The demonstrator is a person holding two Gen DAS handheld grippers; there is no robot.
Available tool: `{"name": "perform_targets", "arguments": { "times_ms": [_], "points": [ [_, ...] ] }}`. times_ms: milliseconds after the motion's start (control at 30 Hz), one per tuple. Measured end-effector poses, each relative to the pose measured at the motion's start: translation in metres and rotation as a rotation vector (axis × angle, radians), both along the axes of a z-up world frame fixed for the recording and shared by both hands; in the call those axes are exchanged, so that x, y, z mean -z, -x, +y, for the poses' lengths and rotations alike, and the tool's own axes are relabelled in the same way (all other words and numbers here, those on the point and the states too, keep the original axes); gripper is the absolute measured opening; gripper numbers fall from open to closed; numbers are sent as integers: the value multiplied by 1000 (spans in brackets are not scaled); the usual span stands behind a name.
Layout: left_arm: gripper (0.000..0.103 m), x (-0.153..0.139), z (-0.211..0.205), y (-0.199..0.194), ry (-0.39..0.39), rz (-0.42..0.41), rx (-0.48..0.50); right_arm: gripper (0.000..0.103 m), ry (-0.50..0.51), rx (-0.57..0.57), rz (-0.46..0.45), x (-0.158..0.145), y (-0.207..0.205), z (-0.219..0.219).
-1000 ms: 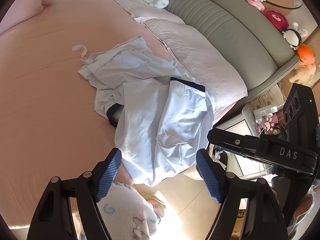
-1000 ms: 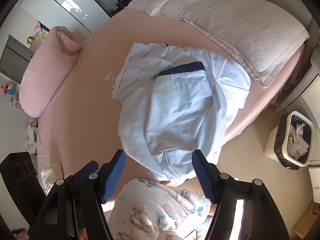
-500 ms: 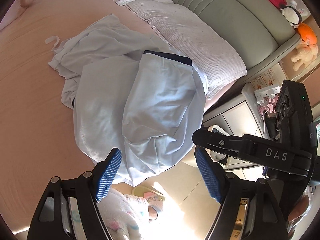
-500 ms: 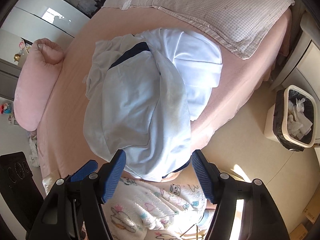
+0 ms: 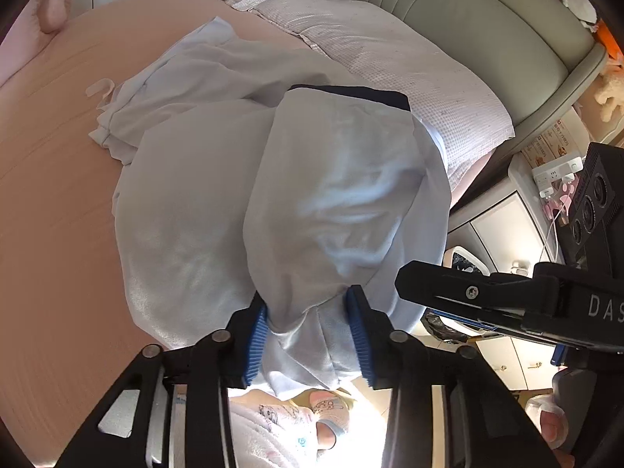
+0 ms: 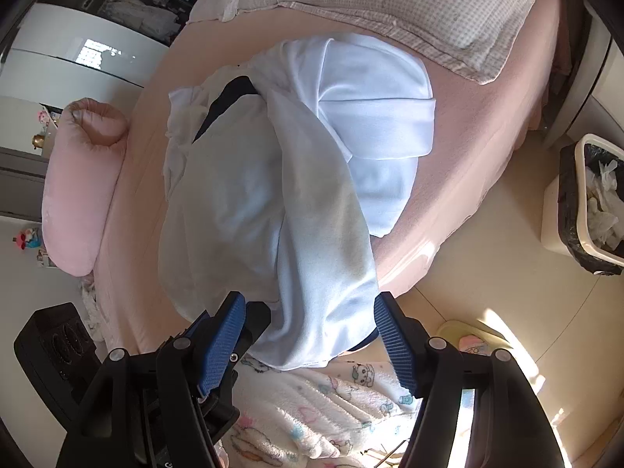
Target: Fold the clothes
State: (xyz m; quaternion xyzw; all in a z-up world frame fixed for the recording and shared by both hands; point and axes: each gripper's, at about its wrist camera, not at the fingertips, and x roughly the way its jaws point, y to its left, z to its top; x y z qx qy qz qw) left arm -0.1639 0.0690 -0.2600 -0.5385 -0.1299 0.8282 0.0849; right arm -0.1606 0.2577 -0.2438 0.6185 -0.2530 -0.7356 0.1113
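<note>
A: In the left wrist view, state the gripper condition.
B: The left gripper (image 5: 308, 329) is clamped on a bunched fold of the pale blue garment (image 5: 241, 179), which drapes over the pink bed's (image 5: 50, 179) near edge.

A: And the right wrist view?
B: The right gripper (image 6: 310, 335) is spread apart, straddling the garment's hanging hem without pressing it.

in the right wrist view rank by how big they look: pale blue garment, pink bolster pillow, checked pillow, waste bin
1. pale blue garment, though it lies nearest the lens
2. checked pillow
3. pink bolster pillow
4. waste bin, partly cut off by the frame edge
</note>
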Motion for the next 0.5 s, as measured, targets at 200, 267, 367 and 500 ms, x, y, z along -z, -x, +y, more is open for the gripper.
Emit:
{"name": "perform_targets", "arguments": {
  "times_ms": [200, 267, 367, 500],
  "points": [
    [18, 3, -18, 1, -36, -6, -27, 68, -17, -12, -17, 7, 7, -6],
    [16, 2, -23, 2, -35, -4, -25, 68, -18, -10, -25, 10, 7, -8],
    [16, 1, -30, 3, -34, -2, -22, 68, -2, -16, -34, 16, 8, -13],
    [16, 0, -38, 2, -38, -2, -24, 68, -20, -23, -40, 20, 7, -23]
  ]
}}
